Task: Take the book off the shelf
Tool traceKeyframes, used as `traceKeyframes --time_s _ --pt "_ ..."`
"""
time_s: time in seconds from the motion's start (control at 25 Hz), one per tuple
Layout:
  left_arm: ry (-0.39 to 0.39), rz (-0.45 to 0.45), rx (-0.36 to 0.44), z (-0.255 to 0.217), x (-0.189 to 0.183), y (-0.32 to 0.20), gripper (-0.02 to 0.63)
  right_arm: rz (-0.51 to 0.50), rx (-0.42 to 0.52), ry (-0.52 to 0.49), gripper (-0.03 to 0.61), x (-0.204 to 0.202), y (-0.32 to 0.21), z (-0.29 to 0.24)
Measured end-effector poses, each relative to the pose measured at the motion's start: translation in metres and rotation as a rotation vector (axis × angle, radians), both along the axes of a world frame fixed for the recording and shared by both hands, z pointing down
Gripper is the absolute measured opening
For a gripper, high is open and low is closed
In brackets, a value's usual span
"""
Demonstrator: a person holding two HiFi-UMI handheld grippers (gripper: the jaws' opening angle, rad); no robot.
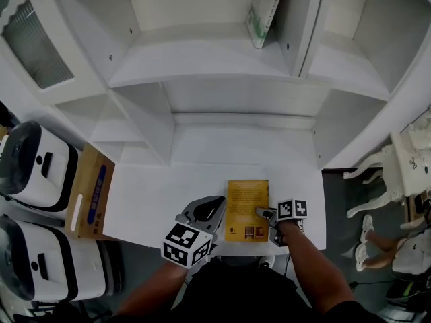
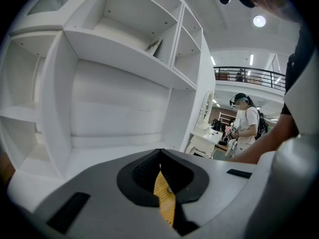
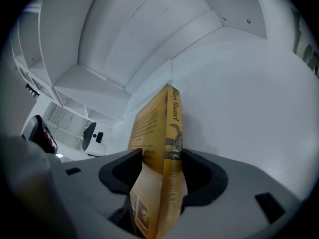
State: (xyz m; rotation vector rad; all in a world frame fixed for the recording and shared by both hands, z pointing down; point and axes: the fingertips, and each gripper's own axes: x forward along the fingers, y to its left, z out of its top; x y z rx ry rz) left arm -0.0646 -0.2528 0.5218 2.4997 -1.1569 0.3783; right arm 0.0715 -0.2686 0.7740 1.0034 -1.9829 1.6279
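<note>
The right gripper [image 3: 160,159] straddles the spine edge of the yellow book [image 1: 247,207] with its jaws slack. It likely needs no grip, since the book lies flat on the white ledge [image 1: 168,194] below the shelves. The left gripper [image 1: 214,206], jaws together and empty, rests just beside it.

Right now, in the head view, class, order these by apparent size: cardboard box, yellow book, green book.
cardboard box and yellow book: about alike, box longer, book wider
green book: smallest, though farther off and cut by the frame edge
</note>
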Motion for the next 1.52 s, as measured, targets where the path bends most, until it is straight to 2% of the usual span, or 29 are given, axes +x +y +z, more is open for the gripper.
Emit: traceKeyframes --time_s 0.2,0.4,0.6,0.72,0.76,0.88,1.0,1.12,1.24,1.36,1.52 --pt "0.002 0.003 -0.005 0.001 -0.002 -0.002 0.011 -0.049 0.104 0.157 0.241 0.009 -0.004 0.000" --pt "-0.002 0.004 -0.014 0.003 -0.005 -0.001 0.011 -0.050 0.196 0.216 0.241 0.014 -0.010 -0.017" --pt "0.007 0.007 -0.006 0.001 -0.012 0.000 0.011 0.048 0.373 0.130 0.241 0.012 -0.019 -0.071" --pt "0.014 0.011 -0.002 -0.001 -0.017 0.003 0.011 0.087 0.518 0.062 0.236 0.005 -0.018 -0.122" --pt "0.015 0.018 0.002 -0.003 -0.018 0.004 0.011 0.091 0.573 0.051 0.224 0.002 -0.015 -0.141" --pt "0.010 0.052 0.020 -0.010 -0.018 0.008 0.011 0.104 0.721 0.044 0.091 -0.003 -0.004 -0.193" --pt "0.011 0.092 0.040 -0.017 -0.018 0.012 0.011 0.124 0.810 0.022 0.046 -0.010 0.011 -0.232" --pt "0.016 0.127 0.058 -0.025 -0.022 0.016 0.011 0.141 0.861 0.017 0.031 -0.020 0.025 -0.258" --pt "0.015 0.151 0.074 -0.031 -0.030 0.020 0.011 0.147 0.895 0.075 0.029 -0.029 0.036 -0.269" --pt "-0.003 0.178 0.090 -0.033 -0.032 0.025 0.011 0.155 0.913 0.137 0.029 -0.033 0.042 -0.272" --pt "-0.002 0.186 0.099 -0.038 -0.031 0.033 0.011 0.156 0.919 0.155 0.029 -0.036 0.053 -0.277"
